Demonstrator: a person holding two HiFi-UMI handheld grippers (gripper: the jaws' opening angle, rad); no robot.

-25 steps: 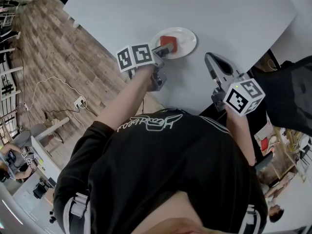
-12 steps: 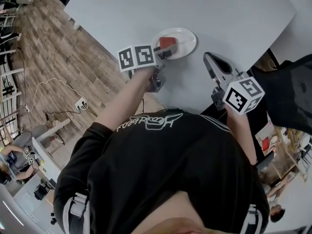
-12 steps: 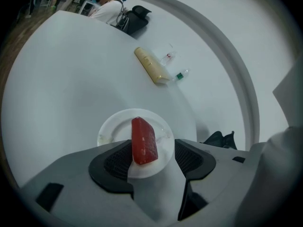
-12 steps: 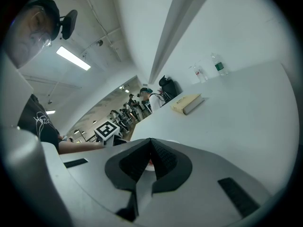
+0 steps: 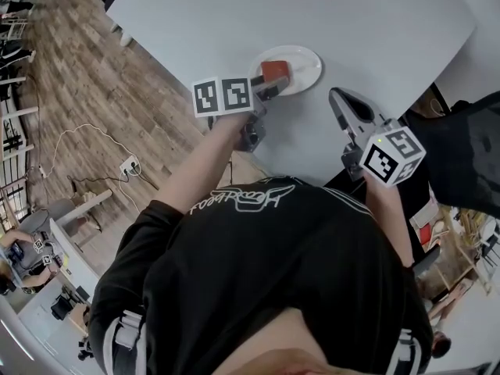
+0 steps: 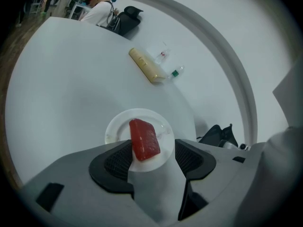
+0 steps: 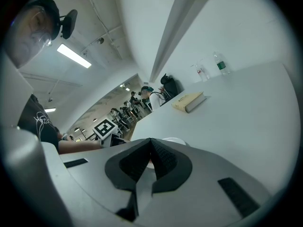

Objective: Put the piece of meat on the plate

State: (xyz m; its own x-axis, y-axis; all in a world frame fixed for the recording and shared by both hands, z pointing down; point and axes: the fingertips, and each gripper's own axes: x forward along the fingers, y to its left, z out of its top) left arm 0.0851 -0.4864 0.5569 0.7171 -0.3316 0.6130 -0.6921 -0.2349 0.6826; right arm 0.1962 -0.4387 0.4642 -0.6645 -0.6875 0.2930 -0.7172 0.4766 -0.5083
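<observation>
A pale table is carrying a white plate where the piece of meat is lying, long axis running away from the left tongs, whose jaws have just been opening wide around its near end. The right tongs, closed and empty, are hovering farther off.

Nothing legible. Black shirt has a white script logo, upside down in head view, letters can't be made out. Left cube & right cube: b/w square code patterns only. Bottle label too small to read.
</observation>
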